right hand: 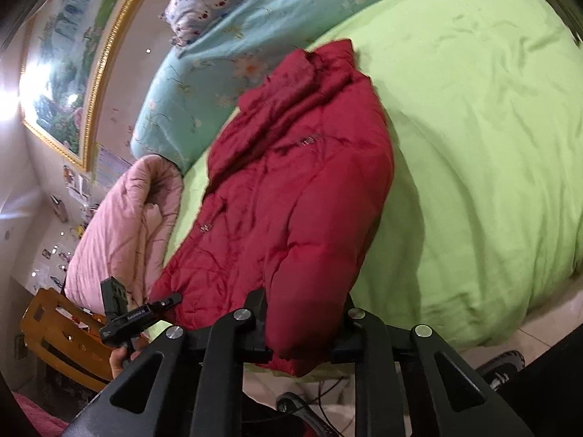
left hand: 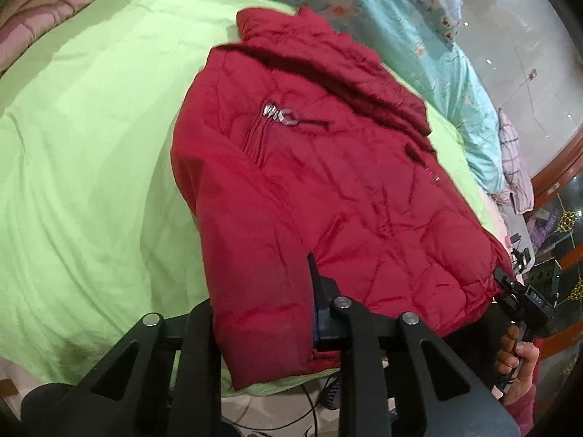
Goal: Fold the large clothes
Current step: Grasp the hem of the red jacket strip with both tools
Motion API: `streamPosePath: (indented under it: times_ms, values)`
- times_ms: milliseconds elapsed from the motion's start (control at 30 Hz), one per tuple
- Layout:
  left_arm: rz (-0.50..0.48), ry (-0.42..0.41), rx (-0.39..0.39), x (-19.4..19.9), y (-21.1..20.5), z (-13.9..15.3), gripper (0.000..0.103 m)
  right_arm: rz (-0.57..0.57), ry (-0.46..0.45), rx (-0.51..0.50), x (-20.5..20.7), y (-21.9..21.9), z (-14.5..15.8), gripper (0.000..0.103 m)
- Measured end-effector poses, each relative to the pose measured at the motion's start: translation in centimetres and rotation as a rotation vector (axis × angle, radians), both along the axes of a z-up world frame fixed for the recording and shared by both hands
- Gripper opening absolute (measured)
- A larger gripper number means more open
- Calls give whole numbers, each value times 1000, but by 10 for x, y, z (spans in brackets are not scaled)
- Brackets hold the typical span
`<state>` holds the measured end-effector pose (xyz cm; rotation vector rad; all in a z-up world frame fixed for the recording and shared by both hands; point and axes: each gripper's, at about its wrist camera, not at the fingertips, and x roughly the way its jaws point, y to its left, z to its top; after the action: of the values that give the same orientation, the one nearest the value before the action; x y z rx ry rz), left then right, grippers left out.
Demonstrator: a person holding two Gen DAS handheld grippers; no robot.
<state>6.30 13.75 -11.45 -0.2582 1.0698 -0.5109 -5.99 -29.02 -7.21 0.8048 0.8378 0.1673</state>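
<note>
A red padded jacket [left hand: 309, 167] lies on a light green bed sheet [left hand: 91, 127], collar at the far end, hem hanging over the near edge. In the left wrist view, my left gripper [left hand: 269, 284] is shut on a thick fold of the jacket's near left edge; the fabric drapes over and hides one finger. My right gripper [left hand: 504, 282], held by a hand [left hand: 517, 360], clamps the hem corner at the right. In the right wrist view, the jacket [right hand: 309, 189] fills my right gripper [right hand: 302, 302], pressed from both sides. My left gripper [right hand: 169, 300] bites the hem at the left.
A teal floral quilt [left hand: 419, 47] and a pink quilt [right hand: 120, 225] border the green sheet [right hand: 473, 145]. A wooden chair [right hand: 54, 331] stands by the bed, a framed painting [right hand: 65, 73] hangs on the wall. Cables [left hand: 317, 400] lie on the floor below the bed edge.
</note>
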Motion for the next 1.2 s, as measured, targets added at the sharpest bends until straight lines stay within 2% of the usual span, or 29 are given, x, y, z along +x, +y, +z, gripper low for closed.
streamPosePath:
  times_ms: [467, 633, 833, 1200]
  values:
    - [36, -151, -91, 22, -3, 64, 16, 20, -209, -18, 29, -1, 64, 17]
    - [55, -212, -92, 39, -10, 88, 16, 20, -260, -38, 49, -8, 82, 16]
    - [62, -260, -98, 61, -20, 113, 16, 24, -299, -43, 75, -13, 101, 16]
    - [83, -284, -108, 95, -28, 132, 16, 13, -323, -71, 122, -22, 121, 16]
